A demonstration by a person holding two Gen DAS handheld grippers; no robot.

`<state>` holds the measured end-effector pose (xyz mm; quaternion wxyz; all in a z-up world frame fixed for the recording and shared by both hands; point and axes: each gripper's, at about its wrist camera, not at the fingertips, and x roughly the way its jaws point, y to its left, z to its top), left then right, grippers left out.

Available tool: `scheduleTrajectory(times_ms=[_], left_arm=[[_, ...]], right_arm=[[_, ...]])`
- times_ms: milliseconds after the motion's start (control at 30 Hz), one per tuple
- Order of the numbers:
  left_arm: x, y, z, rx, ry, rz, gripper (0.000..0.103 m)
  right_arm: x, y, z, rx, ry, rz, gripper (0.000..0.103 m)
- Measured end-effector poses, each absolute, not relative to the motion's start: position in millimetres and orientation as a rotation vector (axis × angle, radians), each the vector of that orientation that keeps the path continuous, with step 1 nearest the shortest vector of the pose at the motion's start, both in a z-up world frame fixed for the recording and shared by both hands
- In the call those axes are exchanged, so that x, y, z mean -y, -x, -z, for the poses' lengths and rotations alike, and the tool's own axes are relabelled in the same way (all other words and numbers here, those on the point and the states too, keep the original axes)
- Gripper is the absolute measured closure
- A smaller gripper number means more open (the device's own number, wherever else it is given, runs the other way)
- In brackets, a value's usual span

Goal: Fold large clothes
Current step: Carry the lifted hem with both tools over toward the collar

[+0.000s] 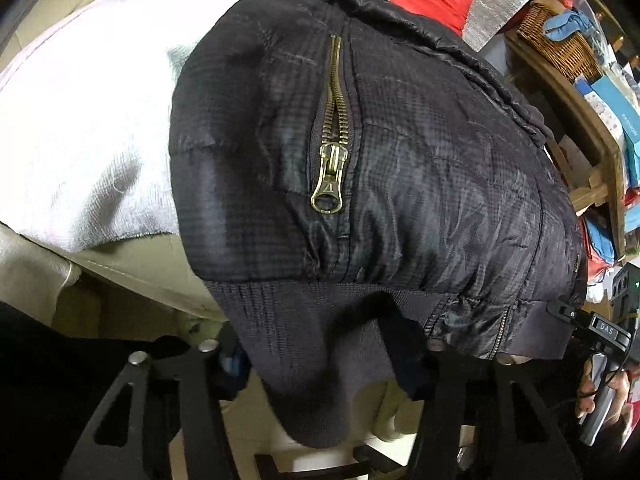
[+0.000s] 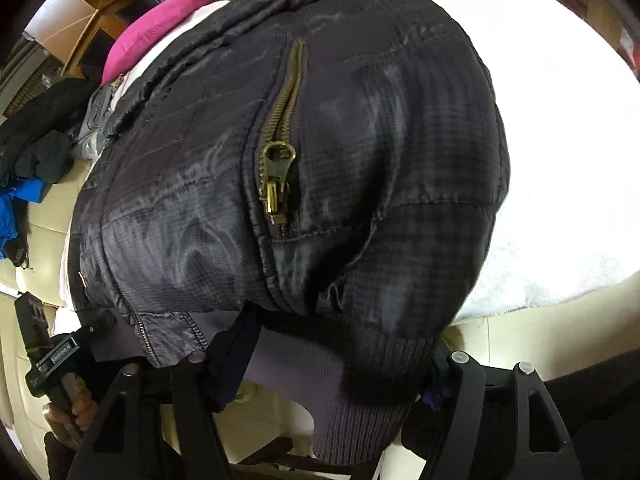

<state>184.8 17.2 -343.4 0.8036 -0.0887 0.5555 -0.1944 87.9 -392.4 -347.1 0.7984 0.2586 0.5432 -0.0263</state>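
Jkt (image 1: 400,160) hem betw both tongs

"DAS" on a small black clamp (image 1: 606,330) right of the jacket's hem; "FASHION" on a blue box (image 1: 630,130) beyond.

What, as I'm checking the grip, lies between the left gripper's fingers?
The ribbed hem of the jacket hangs between the fingers of the left gripper, seen in the left wrist view; whether they pinch it is unclear.

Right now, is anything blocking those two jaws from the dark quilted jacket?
Nothing visible. The dark quilted jacket lies on the white towel, and its ribbed knit hem hangs between the jaws of both the left gripper and right gripper.
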Motion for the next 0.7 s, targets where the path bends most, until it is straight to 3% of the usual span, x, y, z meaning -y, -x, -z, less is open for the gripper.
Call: scheduleTrajectory(times_ms=[33, 100, 167, 267, 400, 467, 567, 667, 700], left_arm=[[-17.8, -184.8, 342.6, -1.185, 0.197, 0.421, 0.053], [-18.2, -185.3, 342.9, -1.185, 0.216, 0.43, 0.054], [-23.5, -185.6, 343.5, -1.19, 0.229, 0.436, 0.054], [-25.5, -187.7, 346.3, -1.21, 0.26, 0.448, 0.039], [-22.1, -185.7, 347.9, -1.205, 0.234, 0.448, 0.039], [-18.8, -184.4, 346.0, -1.188, 0.214, 0.449, 0.048], [-13.3, -184.7, 342.2, -1.157, 0.191, 0.449, 0.066], [-11.7, -183.6, 337.9, -1.128, 0.176, 0.458, 0.074], [-11.0, -182.6, 336.5, -1.123, 0.167, 0.459, 0.075]], right_arm=[[392.7, -86.2, 344.4, -1.152, -0.551, 0.054, 0.04], [390.6, -78.6, 337.4, -1.135, -0.52, 0.049, 0.069], [384.7, -73.9, 327.6, -1.123, -0.467, 0.057, 0.074], [383.3, -69.7, 315.7, -1.088, -0.45, 0.039, 0.074], [387.9, -75.4, 335.1, -1.155, -0.537, 0.051, 0.07], [385.7, -78.5, 342.6, -1.173, -0.551, 0.057, 0.066], [382.9, -82.0, 342.6, -1.161, -0.573, 0.018, 0.049], [375.6, -87.5, 341.9, -1.144, -0.531, 0.022, 0.052], [371.9, -87.9, 340.6, -1.138, -0.518, 0.028, 0.062]])
